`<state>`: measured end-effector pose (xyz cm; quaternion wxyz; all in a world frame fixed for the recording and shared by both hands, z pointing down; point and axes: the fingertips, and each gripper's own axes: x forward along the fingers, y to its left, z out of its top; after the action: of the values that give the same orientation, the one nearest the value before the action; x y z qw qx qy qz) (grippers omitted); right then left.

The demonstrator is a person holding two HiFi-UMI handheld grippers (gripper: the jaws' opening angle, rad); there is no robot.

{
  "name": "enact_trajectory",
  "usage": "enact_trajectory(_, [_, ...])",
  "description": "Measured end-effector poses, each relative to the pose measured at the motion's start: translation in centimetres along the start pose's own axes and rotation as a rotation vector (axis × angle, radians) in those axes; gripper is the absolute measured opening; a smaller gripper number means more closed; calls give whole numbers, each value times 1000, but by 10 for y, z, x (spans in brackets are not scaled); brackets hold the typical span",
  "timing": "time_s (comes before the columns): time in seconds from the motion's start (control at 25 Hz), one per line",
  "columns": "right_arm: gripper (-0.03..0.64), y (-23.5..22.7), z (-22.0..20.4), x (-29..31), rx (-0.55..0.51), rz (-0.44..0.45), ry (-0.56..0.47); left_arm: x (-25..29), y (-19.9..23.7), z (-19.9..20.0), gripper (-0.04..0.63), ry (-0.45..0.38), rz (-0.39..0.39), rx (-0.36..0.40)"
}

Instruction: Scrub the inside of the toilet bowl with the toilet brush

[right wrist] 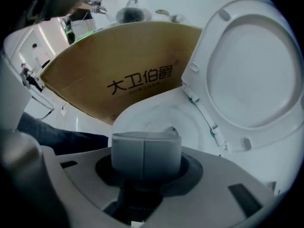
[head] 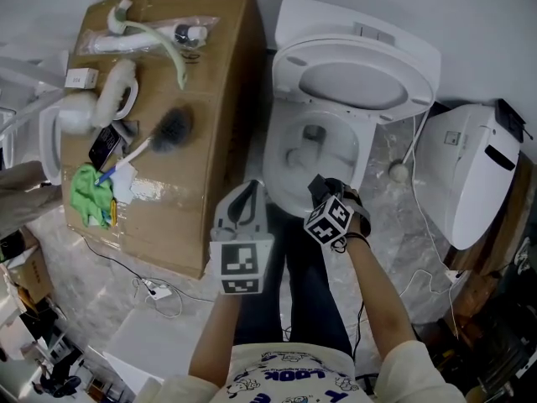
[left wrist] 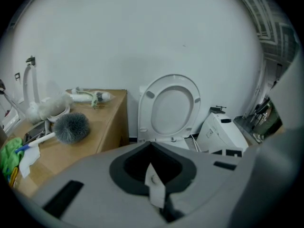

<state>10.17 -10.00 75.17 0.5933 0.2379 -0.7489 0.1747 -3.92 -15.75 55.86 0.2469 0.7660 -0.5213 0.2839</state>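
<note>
Here's the toilet brush [head: 155,143], and nobody has hold of it: it lies flat on top of the cardboard box [head: 201,170] that serves as the surface to the left of the toilet, dark bristle head toward the wall, white handle running back toward a green cloth [head: 91,193]. From the left gripper view the bristle head [left wrist: 71,127] sits well off to the left on that same box top [left wrist: 108,125].

The left hand-held gripper [head: 250,187] hangs over the gap between box and toilet, just beside the box's near corner, jaws clenched together with nothing between them. The right hand-held gripper [head: 319,183] hovers at the front rim of the toilet bowl [head: 277,168], and its own view shows its two grey jaws [right wrist: 145,148] pressed flat against each other (a clean seam down the middle, nothing caught in it).

The seat and lid [head: 352,82] stand raised against the wall, so the bowl is open. In the right gripper view the bowl [right wrist: 156,115] lies straight ahead, with the lid [right wrist: 256,65] to the right and the printed side of the box [right wrist: 133,65] to the left.

A white boxy unit [head: 470,175] lies on the marbled floor [head: 394,225] to the right of the toilet.
</note>
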Motion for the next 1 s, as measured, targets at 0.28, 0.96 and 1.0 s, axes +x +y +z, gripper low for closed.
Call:
enact_trajectory(0.28, [163,20,-29,-20,-128,85,49,-1,-5,4,2,-11,-5,-4])
enact_trajectory(0.96, [163,-13,-31,30,-241,-12,154,-2,-3,-4,2,-3,16,-25])
enact_trajectory(1.0, [163,-17,-31,34,-237,-20,157,-2,-2,-4,2,-3,16,-25])
